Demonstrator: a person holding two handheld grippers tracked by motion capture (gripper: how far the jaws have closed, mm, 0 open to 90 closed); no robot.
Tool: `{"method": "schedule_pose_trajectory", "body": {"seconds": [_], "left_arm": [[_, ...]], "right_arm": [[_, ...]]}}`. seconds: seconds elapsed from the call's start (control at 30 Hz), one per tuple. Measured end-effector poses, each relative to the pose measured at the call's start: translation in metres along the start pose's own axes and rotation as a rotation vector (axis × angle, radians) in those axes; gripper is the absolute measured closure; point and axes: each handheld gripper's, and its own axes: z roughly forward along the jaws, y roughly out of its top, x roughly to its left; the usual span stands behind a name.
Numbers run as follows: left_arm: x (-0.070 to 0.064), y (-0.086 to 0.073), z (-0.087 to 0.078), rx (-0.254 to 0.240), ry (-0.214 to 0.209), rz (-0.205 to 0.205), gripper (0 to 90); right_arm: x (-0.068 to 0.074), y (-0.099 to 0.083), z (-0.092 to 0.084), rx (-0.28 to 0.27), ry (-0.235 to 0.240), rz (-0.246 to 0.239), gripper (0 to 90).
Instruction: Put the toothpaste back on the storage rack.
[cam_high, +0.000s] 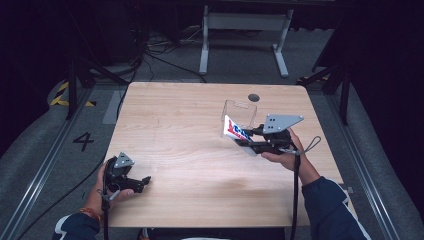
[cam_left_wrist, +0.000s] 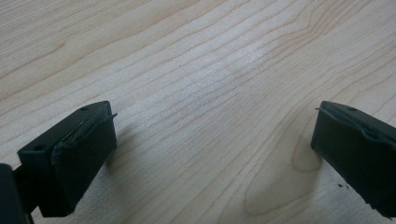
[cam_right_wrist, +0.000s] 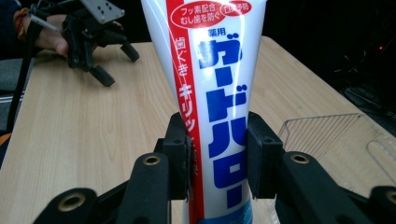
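The left tool (cam_high: 137, 184) sits low by the near left corner of the counter (cam_high: 190, 130), jaws wide apart, held by the left hand (cam_high: 112, 187). The right hand (cam_high: 285, 159) holds the right tool (cam_high: 243, 136) over the counter's right side, jaws squeezed tight on a tube (cam_high: 235, 130).

Tube: white toothpaste tube (cam_right_wrist: 219, 93) with a red stripe along one edge, bold blue Japanese lettering and a red oval label near its flat end
Tube state: clamped between the two jaws of the right claw (cam_right_wrist: 218, 156)
Tube pose: lifted off the surface (cam_high: 200, 150), tilted, flat end pointing away from the hand
Tube place: just beside the clear plastic box (cam_high: 239, 114), right half of the surface
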Motion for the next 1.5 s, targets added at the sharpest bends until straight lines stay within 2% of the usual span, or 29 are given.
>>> {"method": "schedule_pose_trajectory", "body": {"seconds": [0.33,0.5,0.73,0.8,0.9,1.23,1.5], "left_arm": [[0.000,0.000,0.000,0.000,0.000,0.000,0.6],[0.000,0.000,0.000,0.000,0.000,0.000,0.6],[0.000,0.000,0.000,0.005,-0.003,0.001,0.6],[0.000,0.000,-0.001,0.008,-0.001,0.002,0.6],[0.000,0.000,0.000,0.005,-0.003,0.001,0.6],[0.000,0.000,0.000,0.000,0.001,-0.003,0.6],[0.000,0.000,0.000,-0.001,0.002,-0.002,0.6]], "right_arm": [[-0.028,0.026,0.001,-0.069,-0.070,0.029,66.5],[-0.042,0.030,0.007,-0.084,-0.107,0.046,66.5],[-0.064,0.024,0.024,-0.090,-0.136,0.082,66.5],[-0.072,0.020,0.029,-0.102,-0.129,0.106,66.4],[-0.080,0.016,0.034,-0.109,-0.142,0.111,66.4],[-0.091,0.004,0.041,-0.085,-0.203,0.127,66.0],[-0.095,-0.008,0.043,-0.081,-0.221,0.149,65.5]]}}
